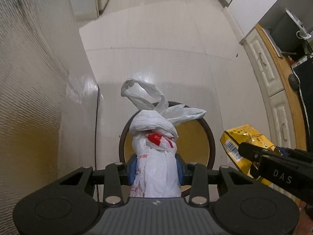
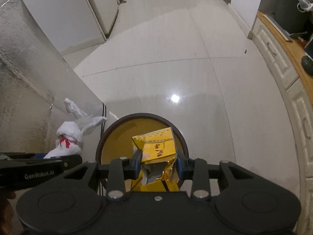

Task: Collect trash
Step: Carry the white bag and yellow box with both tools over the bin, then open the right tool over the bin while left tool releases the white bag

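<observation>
The left tool [image 1: 155, 168] is clenched on a tied white plastic bag [image 1: 156, 150], gripping it low on its body between the blue pads [image 1: 132, 169]. The right tool [image 2: 158, 166] is clenched on a crumpled yellow carton [image 2: 157, 146], holding it near its torn open end.

Both items hang in the air above a round bin [image 2: 101, 143] with a dark rim and a yellow interior, which stands on the white tiled floor [image 2: 176, 68] close to a wall. In the right wrist view the carton sits directly over the bin opening. In the left wrist view the bag overlaps the left half of the opening; in the right wrist view it appears to the left of the rim, so its exact position over the bin cannot be confirmed.

Judgement: each item is held over or next to the opening so that releasing it drops it inside; the carton appears ready, the bag may need to shift right.

Orientation:
- Bag: long axis runs along the tool fingers, away from the camera; the knot and loose handles [image 1: 140, 96] lead
- Carton: long axis also runs forward along the fingers; the closed, printed end points away, the torn end faces the tool

Cabinets [image 2: 273, 54] line the right side
</observation>
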